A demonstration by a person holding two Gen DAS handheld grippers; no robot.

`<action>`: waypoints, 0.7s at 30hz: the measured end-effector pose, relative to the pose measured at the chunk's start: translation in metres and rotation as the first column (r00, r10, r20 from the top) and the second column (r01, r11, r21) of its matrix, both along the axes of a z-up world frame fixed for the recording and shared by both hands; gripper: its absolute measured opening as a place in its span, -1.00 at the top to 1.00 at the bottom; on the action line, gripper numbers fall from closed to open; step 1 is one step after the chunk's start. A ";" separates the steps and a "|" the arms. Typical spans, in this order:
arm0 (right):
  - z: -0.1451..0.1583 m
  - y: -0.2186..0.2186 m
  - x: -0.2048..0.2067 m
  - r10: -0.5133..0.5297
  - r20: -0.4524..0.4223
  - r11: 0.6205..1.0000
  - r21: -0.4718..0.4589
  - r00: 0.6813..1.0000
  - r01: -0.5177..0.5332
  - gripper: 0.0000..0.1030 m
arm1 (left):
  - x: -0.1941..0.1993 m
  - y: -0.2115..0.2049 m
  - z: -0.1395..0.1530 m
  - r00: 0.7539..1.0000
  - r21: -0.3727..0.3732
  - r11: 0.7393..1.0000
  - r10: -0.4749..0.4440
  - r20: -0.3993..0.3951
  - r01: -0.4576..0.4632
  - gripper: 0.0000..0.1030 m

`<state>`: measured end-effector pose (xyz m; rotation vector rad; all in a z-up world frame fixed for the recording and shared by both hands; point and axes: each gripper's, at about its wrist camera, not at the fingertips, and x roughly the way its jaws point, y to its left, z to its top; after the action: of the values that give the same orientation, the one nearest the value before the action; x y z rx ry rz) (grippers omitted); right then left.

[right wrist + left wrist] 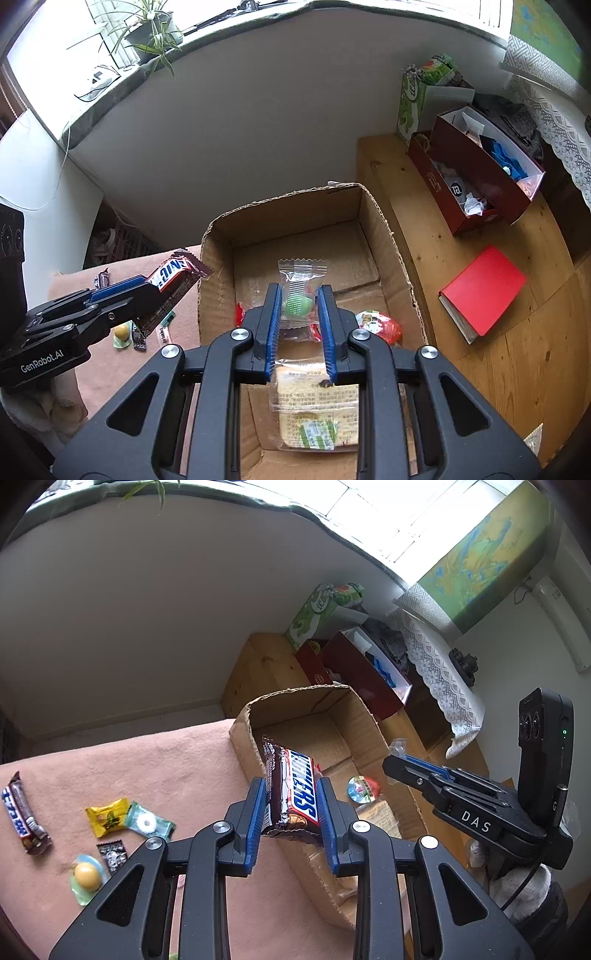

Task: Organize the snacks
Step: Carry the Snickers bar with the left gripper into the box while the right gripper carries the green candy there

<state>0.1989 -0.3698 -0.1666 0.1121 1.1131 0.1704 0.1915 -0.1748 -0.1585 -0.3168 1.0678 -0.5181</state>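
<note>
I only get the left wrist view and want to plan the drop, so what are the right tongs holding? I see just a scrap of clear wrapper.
Observer: The right tongs are shut on a green candy in a clear wrapper, over the open cardboard box.
Operator: What lies at the box's near end? I can barely see it.
Observer: A flat bread packet in clear wrap lies on the box floor there.
Operator: Anything past the box on the far side from me?
Observer: A red book lies on the wooden surface, apart from the box.
</note>
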 end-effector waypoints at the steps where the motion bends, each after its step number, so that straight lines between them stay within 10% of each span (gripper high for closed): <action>1: -0.003 -0.002 0.004 0.003 -0.001 1.000 -0.001 1.000 -0.003 0.60 | 0.002 -0.003 -0.002 1.000 0.002 1.000 0.000 0.002 0.000 0.49; 19: -0.041 -0.024 0.041 0.020 -0.023 1.000 0.003 1.000 -0.020 0.59 | 0.027 -0.039 -0.028 1.000 0.046 0.999 0.002 0.005 -0.002 0.49; 21: -0.040 -0.025 0.040 0.020 -0.023 1.000 -0.004 1.000 -0.021 0.34 | 0.029 -0.041 -0.030 1.000 0.044 0.999 -0.004 -0.002 0.004 0.49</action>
<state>0.2390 -0.3943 -0.2070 0.0987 1.1380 0.1851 0.2203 -0.2157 -0.1883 -0.2760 1.0801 -0.4974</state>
